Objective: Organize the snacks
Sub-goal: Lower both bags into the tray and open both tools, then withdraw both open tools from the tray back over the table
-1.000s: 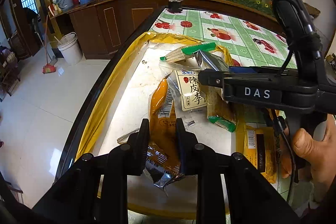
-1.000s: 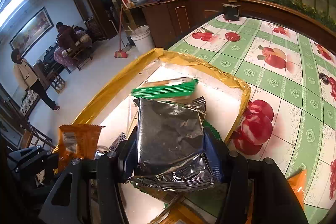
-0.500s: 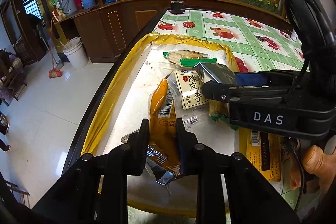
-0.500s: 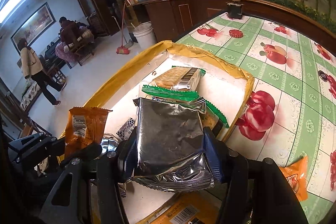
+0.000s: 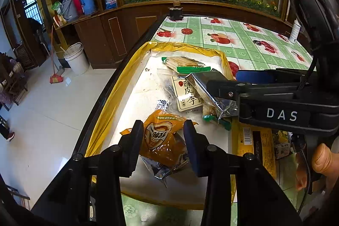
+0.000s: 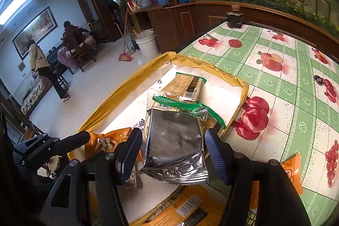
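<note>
A shallow yellow-rimmed white tray (image 5: pixel 110 111) (image 6: pixel 135 82) lies on the table's left side. In it lie green-edged cracker packs (image 5: pixel 184 64) (image 6: pixel 184 86) and a white pack with Chinese print (image 5: pixel 187 94). My left gripper (image 5: pixel 163 135) is open; an orange snack pack (image 5: pixel 163 139) lies between its fingers, resting in the tray. My right gripper (image 6: pixel 172 141) is open; a silver foil pack (image 6: pixel 175 141) (image 5: pixel 209 90) lies loose between its fingers, over the tray's right part.
A yellow box with a barcode (image 5: pixel 254 141) (image 6: pixel 180 211) lies by the tray's near right. Another orange pack (image 6: pixel 292 171) lies on the green fruit-print tablecloth (image 6: pixel 286 86). A dark jar (image 5: pixel 175 12) stands at the far edge. The floor drops off left.
Both grippers opened. The orange pack dropped from the left fingers and turned face up in the tray. The silver pack now sits loose between the right fingers, lower over the tray.
</note>
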The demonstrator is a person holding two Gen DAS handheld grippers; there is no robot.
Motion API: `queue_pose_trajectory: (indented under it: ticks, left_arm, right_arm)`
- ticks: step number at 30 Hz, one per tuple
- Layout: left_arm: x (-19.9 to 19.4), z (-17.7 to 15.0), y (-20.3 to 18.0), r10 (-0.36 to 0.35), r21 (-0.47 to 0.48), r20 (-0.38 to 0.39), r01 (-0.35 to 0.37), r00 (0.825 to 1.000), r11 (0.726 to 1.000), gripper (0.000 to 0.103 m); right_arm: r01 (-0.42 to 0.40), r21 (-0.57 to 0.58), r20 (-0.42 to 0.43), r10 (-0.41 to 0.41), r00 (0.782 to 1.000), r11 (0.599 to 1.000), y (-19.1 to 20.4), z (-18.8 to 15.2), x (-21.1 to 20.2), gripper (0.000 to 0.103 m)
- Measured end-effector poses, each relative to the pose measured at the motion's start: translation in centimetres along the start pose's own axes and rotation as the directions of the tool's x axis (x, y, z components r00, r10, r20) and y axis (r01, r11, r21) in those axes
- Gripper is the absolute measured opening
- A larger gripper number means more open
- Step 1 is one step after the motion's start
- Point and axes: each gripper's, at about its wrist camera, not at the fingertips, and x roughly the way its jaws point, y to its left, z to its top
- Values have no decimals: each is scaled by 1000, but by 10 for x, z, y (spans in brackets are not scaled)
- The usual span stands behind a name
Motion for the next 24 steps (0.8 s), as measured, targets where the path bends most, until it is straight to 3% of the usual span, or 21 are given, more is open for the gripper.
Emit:
queue_pose_trajectory:
  ticks: [9,13,24]
  left_arm:
    - [-8,-1,-9,-17,6,9,17,1000,1000,37]
    - [-16,-1,-14,-26,4,27,26,999,1000,50]
    - [-35,-1,-44,-60,49,56,58,997,997,60]
  right_arm:
    - [7,21,21,-8,1000,1000,-6,-6,-22,64]
    - [21,40,42,-23,999,999,-14,-12,-35,68]
    - [84,103,99,-94,991,991,-52,-45,-96,78]
